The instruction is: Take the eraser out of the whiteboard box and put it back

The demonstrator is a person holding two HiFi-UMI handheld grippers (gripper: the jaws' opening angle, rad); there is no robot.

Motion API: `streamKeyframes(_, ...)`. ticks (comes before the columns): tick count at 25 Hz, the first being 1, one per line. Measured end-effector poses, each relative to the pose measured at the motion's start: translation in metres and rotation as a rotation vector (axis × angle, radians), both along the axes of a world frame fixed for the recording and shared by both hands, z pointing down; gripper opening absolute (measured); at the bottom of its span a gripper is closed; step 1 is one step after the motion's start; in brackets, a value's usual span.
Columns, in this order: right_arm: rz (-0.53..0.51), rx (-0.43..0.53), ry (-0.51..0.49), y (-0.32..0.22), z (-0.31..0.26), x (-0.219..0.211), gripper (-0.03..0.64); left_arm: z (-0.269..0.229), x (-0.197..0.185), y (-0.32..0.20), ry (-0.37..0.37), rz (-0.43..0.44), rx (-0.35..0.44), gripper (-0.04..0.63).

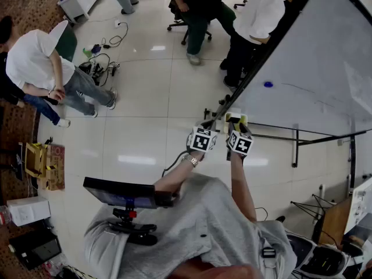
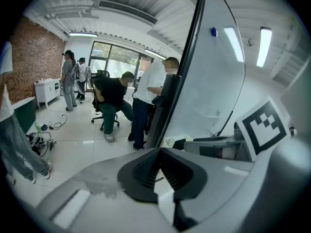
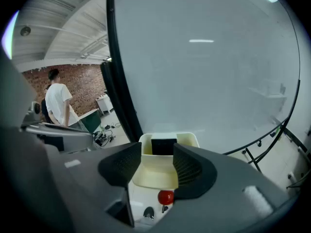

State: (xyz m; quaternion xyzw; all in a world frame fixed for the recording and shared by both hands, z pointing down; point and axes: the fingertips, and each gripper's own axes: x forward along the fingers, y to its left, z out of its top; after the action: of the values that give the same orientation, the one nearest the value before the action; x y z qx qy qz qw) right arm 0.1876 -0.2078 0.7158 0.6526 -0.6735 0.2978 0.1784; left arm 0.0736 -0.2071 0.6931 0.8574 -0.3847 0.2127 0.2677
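Observation:
A cream whiteboard box [image 3: 167,171] hangs at the lower edge of the whiteboard [image 3: 209,67]. The dark eraser [image 3: 164,146] stands upright at the back of the box. My right gripper [image 3: 157,152] is open, its pads spread just in front of the box with nothing between them; the eraser lies beyond the tips. In the head view both grippers sit side by side below the box [image 1: 236,118], the right gripper [image 1: 237,127] in line with it. My left gripper [image 2: 159,152] is to its left, shut on nothing, and points past the board's edge.
The whiteboard [image 1: 314,68] leans on a black stand [image 1: 296,147] with a blue magnet [image 1: 268,84] on it. A red knob [image 3: 165,197] shows under the box. People stand near the board's far end [image 1: 256,16]; another sits at the left [image 1: 40,68]. Cables [image 1: 102,65] lie on the floor.

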Motion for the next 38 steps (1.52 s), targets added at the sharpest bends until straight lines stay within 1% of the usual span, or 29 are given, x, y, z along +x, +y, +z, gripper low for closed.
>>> streamKeyframes(3,-0.009,-0.037,-0.012,-0.019,0.008,-0.005,0.249,0.003,-0.006,-0.021,-0.007,0.019,-0.005,0.003)
streamKeyframes(6,-0.017,-0.075,-0.022,-0.034,0.019,-0.004,0.284,0.006,0.000,-0.038,-0.005,0.035,-0.018,0.003)
streamKeyframes(10,-0.002,-0.102,0.014,-0.045,0.028,0.018,0.284,0.003,0.017,-0.054,0.007,0.040,-0.021,0.003)
streamKeyframes(13,-0.012,-0.131,0.003,-0.051,0.035,0.017,0.285,0.000,0.016,-0.067,0.012,0.020,-0.016,0.003)
streamKeyframes(18,-0.050,-0.153,0.030,-0.052,0.037,0.011,0.275,0.003,0.019,-0.067,0.020,0.023,-0.022,0.003)
streamKeyframes(21,-0.040,-0.122,-0.014,-0.045,0.011,0.016,0.273,0.002,0.020,-0.067,0.022,0.014,-0.020,0.003)
streamKeyframes(24,-0.007,-0.041,-0.095,-0.028,-0.034,0.025,0.273,0.006,0.018,-0.063,0.026,0.002,-0.033,0.003)
streamKeyframes(27,0.015,0.013,-0.132,-0.011,-0.065,0.033,0.273,0.012,0.015,-0.059,0.022,0.001,-0.045,0.003)
streamKeyframes(30,0.020,0.002,-0.152,0.000,-0.064,0.033,0.273,0.015,0.013,-0.056,0.021,0.001,-0.052,0.003)
streamKeyframes(33,0.016,-0.033,-0.144,0.006,-0.043,0.025,0.273,0.019,0.012,-0.049,0.019,0.006,-0.064,0.003)
streamKeyframes(35,0.011,-0.021,-0.115,0.003,-0.033,0.021,0.273,0.022,0.013,-0.046,0.018,0.013,-0.070,0.003)
streamKeyframes(38,0.005,0.013,-0.074,-0.009,-0.034,0.020,0.273,0.023,0.015,-0.043,0.013,0.019,-0.073,0.003)
